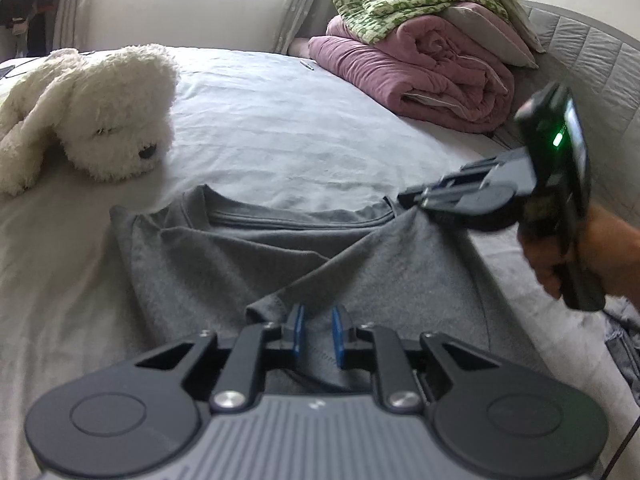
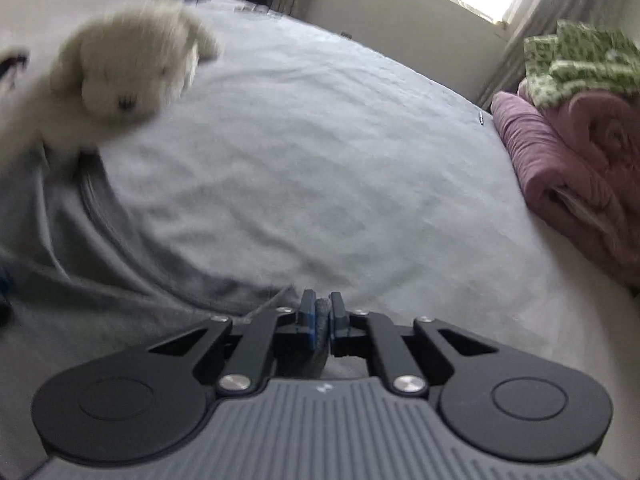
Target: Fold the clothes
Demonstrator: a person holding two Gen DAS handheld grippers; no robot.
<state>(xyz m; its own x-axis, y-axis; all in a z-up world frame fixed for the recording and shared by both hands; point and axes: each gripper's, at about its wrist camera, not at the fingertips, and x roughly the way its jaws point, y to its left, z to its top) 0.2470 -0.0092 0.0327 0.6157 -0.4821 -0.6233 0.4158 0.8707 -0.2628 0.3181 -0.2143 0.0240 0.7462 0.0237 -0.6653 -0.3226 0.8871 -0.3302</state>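
- The grey T-shirt lies on the bed, collar toward 12 o'clock, with its left side already laid over the chest and one sleeve crossing diagonally.
- The right claw is closed on a bunch of grey cloth; in the left wrist view it pinches the shirt's shoulder edge at 2 o'clock and lifts it, so the fabric rises in a taut ridge.
- The left claw is part open, its blue pads either side of the sleeve hem at 6 o'clock; no cloth is visibly clamped between them.
- Judged step: carrying the right side over toward 9 o'clock.
- To do it well, keep the lifted edge taut and parallel to the shirt's long axis, and lower it flat so no crease is trapped.
- The hand grips the right handle upright, with the claw pointing toward 9 o'clock just above the bed.
- The plush dog sits at 10 o'clock, clear of the fold; the folded blankets lie at 1 o'clock.
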